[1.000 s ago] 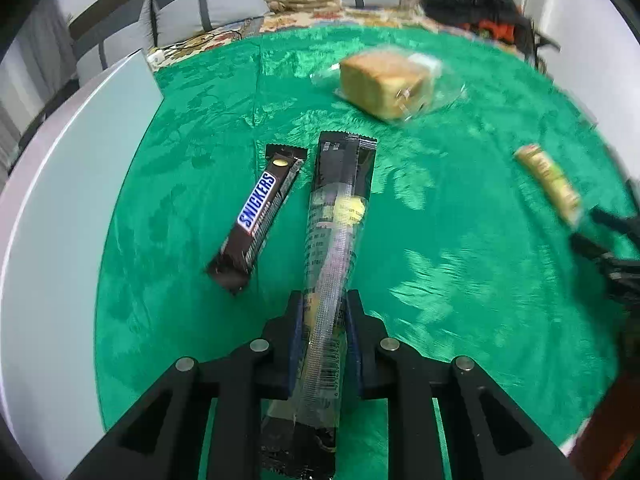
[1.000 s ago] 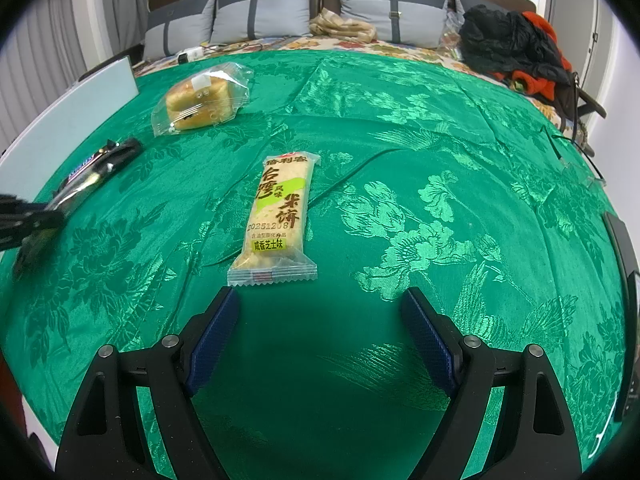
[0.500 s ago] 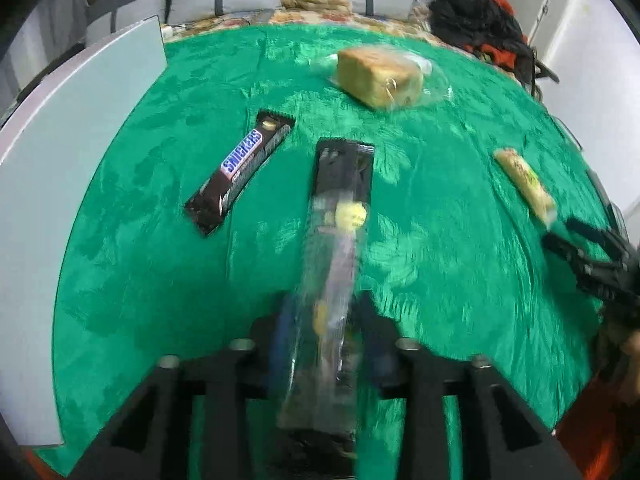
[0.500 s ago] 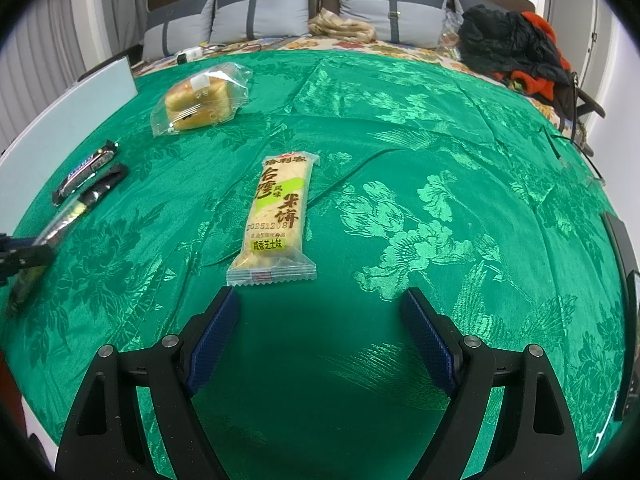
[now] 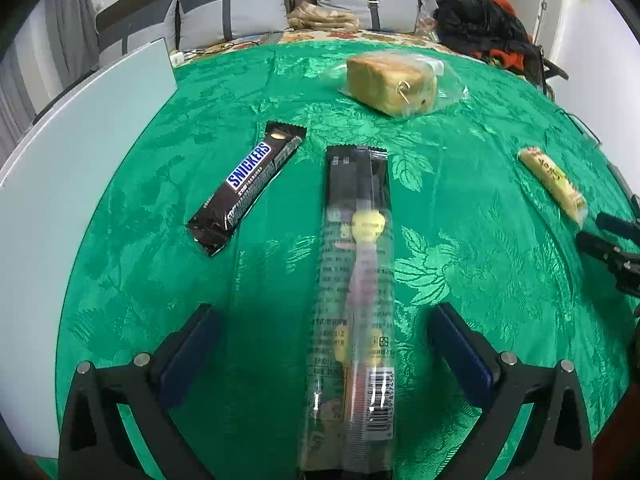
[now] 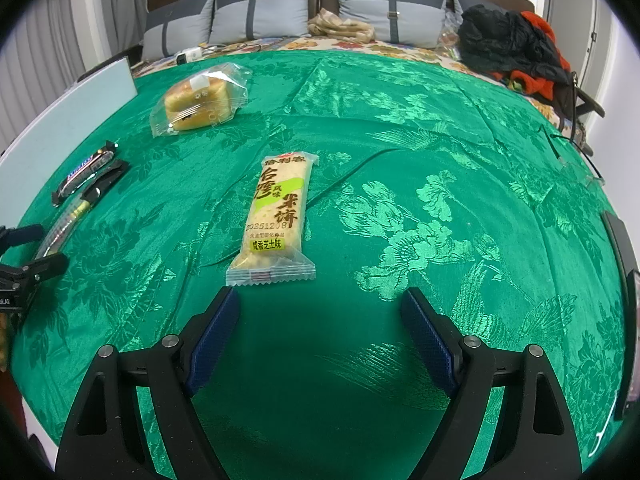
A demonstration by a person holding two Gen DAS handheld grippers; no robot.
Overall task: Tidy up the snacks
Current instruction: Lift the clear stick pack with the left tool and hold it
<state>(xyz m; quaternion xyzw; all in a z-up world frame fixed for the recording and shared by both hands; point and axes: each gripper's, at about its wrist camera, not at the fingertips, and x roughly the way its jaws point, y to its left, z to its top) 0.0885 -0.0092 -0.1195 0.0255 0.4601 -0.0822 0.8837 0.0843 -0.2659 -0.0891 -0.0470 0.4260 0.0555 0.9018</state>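
A long clear-and-black snack pack (image 5: 354,280) lies flat on the green cloth, running between the spread fingers of my left gripper (image 5: 322,320). Its jaws are opening and the blue pads stand well off the pack on both sides. A Snickers bar (image 5: 248,186) lies just left of it, slanted. A bagged sponge cake (image 5: 394,80) sits farther back. In the right wrist view a yellow rice cracker pack (image 6: 278,216) lies just ahead of my right gripper (image 6: 320,308), which is open with nothing between its fingers. The left gripper (image 6: 28,246) shows at that view's left edge.
A pale board (image 5: 72,168) stands along the left edge of the cloth. Pillows (image 6: 256,16) and a heap of dark and red clothes (image 6: 512,48) lie at the back. A thin cable (image 6: 352,172) runs across the cloth near the rice cracker.
My left gripper went from shut on the long pack to wide open, and the pack now rests on the cloth beside the Snickers bar. The right gripper has not moved.
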